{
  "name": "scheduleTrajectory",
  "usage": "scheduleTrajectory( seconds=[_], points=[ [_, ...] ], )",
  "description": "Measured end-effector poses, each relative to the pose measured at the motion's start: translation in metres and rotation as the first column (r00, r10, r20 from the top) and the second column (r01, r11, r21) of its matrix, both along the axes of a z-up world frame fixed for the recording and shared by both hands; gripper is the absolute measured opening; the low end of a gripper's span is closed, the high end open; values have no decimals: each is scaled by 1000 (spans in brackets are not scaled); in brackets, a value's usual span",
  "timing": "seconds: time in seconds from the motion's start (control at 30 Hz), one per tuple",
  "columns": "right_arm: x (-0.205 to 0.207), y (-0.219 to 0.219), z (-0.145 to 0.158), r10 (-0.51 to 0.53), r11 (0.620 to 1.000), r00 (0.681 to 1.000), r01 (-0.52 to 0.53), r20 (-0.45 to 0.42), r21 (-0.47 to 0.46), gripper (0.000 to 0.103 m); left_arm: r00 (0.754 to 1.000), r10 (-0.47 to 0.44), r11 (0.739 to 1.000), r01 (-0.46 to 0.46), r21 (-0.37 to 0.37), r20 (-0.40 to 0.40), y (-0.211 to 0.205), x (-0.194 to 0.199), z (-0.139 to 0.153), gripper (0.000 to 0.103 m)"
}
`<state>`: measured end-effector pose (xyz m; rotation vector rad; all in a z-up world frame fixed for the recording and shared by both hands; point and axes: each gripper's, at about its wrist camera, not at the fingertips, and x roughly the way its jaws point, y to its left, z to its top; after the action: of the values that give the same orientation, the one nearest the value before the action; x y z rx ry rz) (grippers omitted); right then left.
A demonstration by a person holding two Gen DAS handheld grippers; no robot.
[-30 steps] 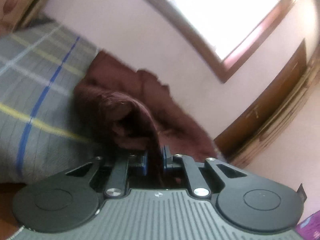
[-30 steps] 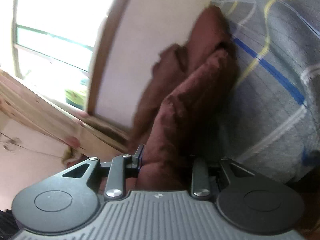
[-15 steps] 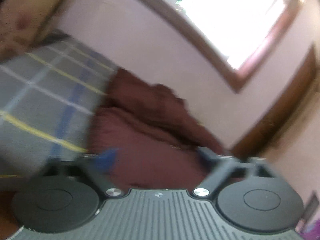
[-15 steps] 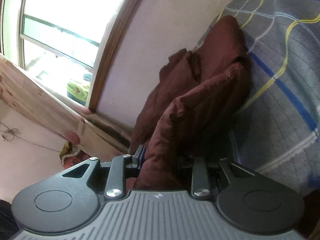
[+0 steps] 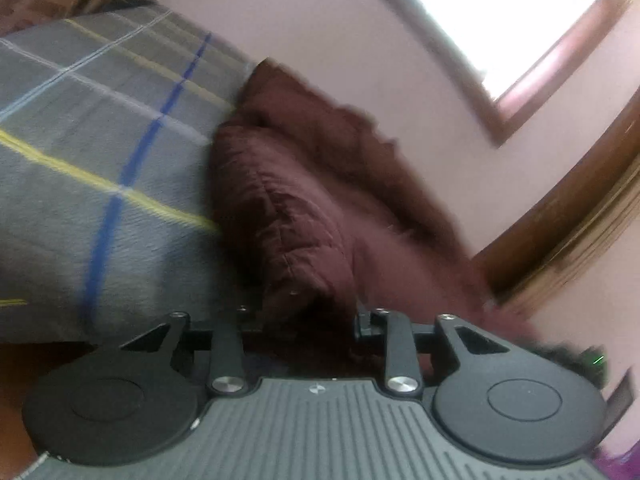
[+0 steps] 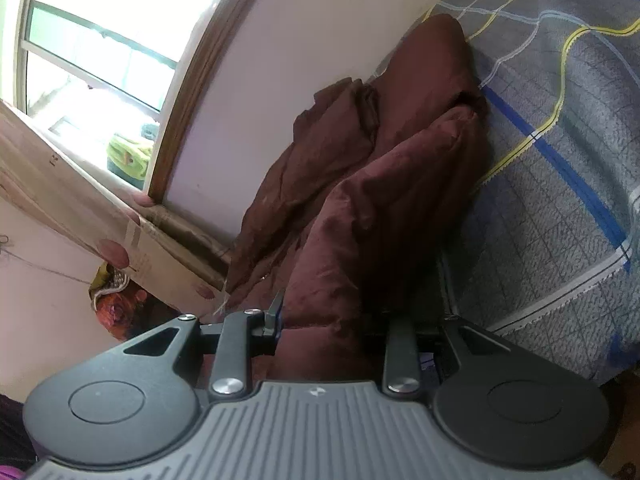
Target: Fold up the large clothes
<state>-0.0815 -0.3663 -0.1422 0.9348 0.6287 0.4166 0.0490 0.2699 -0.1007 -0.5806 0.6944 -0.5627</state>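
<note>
A large maroon garment (image 5: 288, 184) lies bunched on the bed against the wall; it also shows in the right wrist view (image 6: 384, 184). My left gripper (image 5: 304, 320) stands open, its fingers spread on either side of a fold of the cloth, which lies loosely between them. My right gripper (image 6: 332, 320) is also open wide, with a thick fold of the garment between its fingers. The fingertips of both grippers are mostly hidden by cloth.
The bed has a grey checked cover (image 5: 100, 160) with blue and yellow lines, also in the right wrist view (image 6: 560, 160). A pink wall (image 5: 340, 60) and a wood-framed window (image 6: 100, 60) stand behind the garment. A patterned curtain (image 6: 80, 208) hangs at the left.
My left gripper was shut on a fold of the garment a second ago; it has opened and the cloth has dropped onto the bed. The right gripper stays open around the cloth.
</note>
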Motion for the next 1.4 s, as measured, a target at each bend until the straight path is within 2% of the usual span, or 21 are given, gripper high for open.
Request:
scheduleTrajectory(
  seconds=[0.2,0.27,0.5,0.67,0.8,0.87,1.03,1.1,1.17,1.23,1.3,1.4],
  points=[
    [0,-7,1,-29,989,999,24,33,148,26,980,36,996,-20,-85,196,-11,-12,60,22],
    [3,-11,7,-50,977,997,37,59,209,26,973,43,996,-23,-88,227,-19,-5,73,21],
    [44,-27,38,-132,949,980,82,150,304,25,950,110,989,-75,-129,292,-39,43,95,21],
    [98,-33,55,-158,947,973,102,167,304,24,927,113,993,-89,-83,357,-61,91,104,21],
    [151,-46,63,-225,941,960,170,166,294,24,904,156,988,-141,-66,397,-75,134,107,21],
    [176,-53,61,-262,931,954,210,147,300,24,885,188,982,-184,-49,426,-81,156,109,20],
    [238,-63,43,-317,924,945,288,82,253,23,861,239,966,-256,-22,448,-96,200,104,18],
    [257,-64,31,-331,923,943,313,45,224,25,853,261,957,-290,-3,452,-101,208,99,33],
    [272,-64,12,-335,917,942,334,-33,216,26,834,300,944,-330,-19,463,-102,207,95,75],
    [282,-66,-5,-329,910,941,338,-78,240,26,818,331,936,-349,-52,469,-103,200,94,92],
    [282,-68,-10,-318,908,944,329,-82,261,27,816,314,939,-341,-33,485,-106,193,99,92],
    [262,-69,-1,-336,898,939,342,-71,278,37,848,233,964,-267,4,475,-117,190,107,92]
  ],
)
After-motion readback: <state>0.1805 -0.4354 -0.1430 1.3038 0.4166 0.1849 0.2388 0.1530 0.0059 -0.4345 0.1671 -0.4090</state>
